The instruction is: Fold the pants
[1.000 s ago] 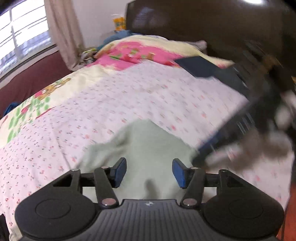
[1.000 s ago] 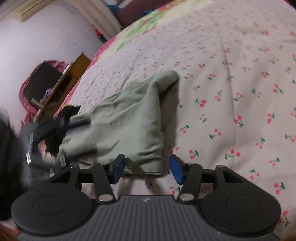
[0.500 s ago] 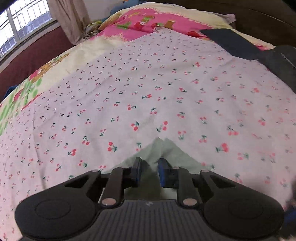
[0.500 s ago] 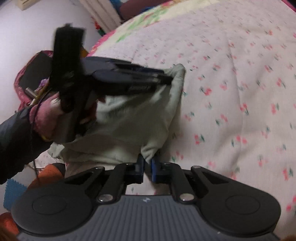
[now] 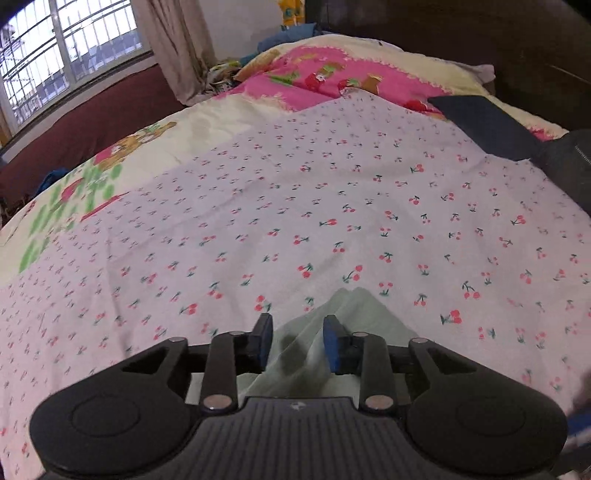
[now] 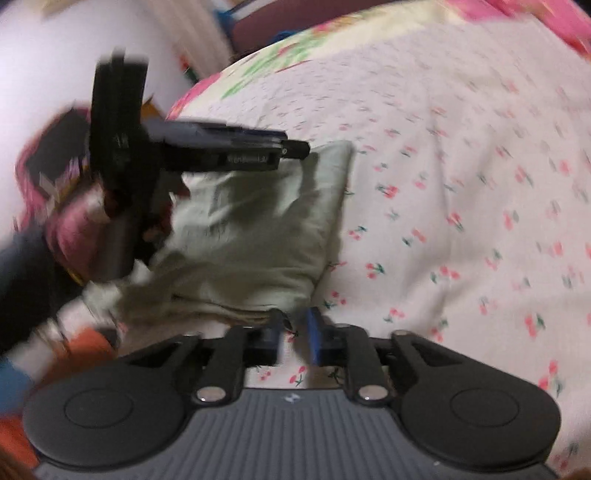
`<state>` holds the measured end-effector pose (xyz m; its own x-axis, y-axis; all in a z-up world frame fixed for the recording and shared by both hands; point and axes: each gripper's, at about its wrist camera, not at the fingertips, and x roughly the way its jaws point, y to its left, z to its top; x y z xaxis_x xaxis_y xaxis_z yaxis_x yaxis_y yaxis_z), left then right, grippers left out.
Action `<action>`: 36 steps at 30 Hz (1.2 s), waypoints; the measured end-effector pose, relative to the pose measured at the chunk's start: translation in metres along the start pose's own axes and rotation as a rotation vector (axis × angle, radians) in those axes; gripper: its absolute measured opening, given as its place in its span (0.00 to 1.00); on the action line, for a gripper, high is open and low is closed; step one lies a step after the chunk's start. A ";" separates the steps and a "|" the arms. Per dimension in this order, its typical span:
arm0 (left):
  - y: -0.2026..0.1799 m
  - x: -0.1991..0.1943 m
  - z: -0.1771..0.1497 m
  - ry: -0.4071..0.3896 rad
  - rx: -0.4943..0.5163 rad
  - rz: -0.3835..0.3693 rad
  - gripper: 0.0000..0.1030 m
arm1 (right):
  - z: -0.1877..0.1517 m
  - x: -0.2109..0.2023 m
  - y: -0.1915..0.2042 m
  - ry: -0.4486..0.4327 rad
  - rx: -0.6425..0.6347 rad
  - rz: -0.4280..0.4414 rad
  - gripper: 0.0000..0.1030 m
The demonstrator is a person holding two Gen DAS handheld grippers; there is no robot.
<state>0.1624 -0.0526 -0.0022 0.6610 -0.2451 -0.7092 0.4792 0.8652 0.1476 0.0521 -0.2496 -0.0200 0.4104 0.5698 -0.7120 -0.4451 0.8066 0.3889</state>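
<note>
The pale green pants [image 6: 255, 229] lie folded in a thick stack on the cherry-print bed sheet [image 6: 461, 184]. In the left wrist view a corner of the pants [image 5: 351, 314] lies between and under my left gripper [image 5: 297, 341], whose blue pads stand apart around the cloth. My left gripper also shows in the right wrist view [image 6: 295, 149], over the far corner of the stack. My right gripper [image 6: 293, 334] sits at the near edge of the stack, pads slightly apart with nothing between them.
A pink and yellow quilt [image 5: 332, 74] and a dark blue cloth [image 5: 487, 125] lie at the head of the bed. A dark headboard [image 5: 461, 29] stands behind. A window [image 5: 55, 55] is at the left. The bed's edge is beside the pants [image 6: 92, 325].
Both grippers closed on the pants half a second ago and have now opened. The right gripper has let go of the near corner and drawn back a little.
</note>
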 end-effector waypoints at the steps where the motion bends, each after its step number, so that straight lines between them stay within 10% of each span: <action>1: 0.001 -0.004 -0.003 -0.002 -0.007 -0.006 0.45 | -0.001 0.004 0.006 -0.003 -0.047 -0.019 0.32; 5: -0.006 -0.008 -0.019 0.011 0.005 -0.034 0.47 | -0.003 0.011 0.015 -0.031 -0.111 -0.065 0.30; 7: -0.013 -0.001 -0.025 0.029 0.028 -0.030 0.48 | -0.002 0.013 0.014 -0.009 -0.051 -0.065 0.07; 15: -0.022 0.030 -0.022 0.029 0.035 0.047 0.52 | -0.018 0.013 0.027 0.082 0.026 -0.036 0.01; 26: -0.017 -0.053 -0.067 -0.042 -0.004 0.004 0.67 | 0.012 -0.032 -0.037 -0.100 0.320 0.002 0.09; 29: -0.032 -0.049 -0.092 0.011 0.043 0.029 0.68 | 0.038 -0.013 -0.048 -0.151 0.343 0.060 0.26; 31: -0.034 -0.051 -0.096 0.008 0.056 0.040 0.68 | 0.054 0.012 -0.048 -0.133 0.343 0.103 0.42; 36: -0.006 -0.064 -0.090 -0.028 0.034 0.108 0.73 | 0.059 0.063 -0.052 -0.021 0.354 0.163 0.42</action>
<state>0.0657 -0.0026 -0.0196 0.7252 -0.1639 -0.6688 0.4236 0.8719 0.2457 0.1480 -0.2462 -0.0499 0.3749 0.6949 -0.6136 -0.2054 0.7077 0.6760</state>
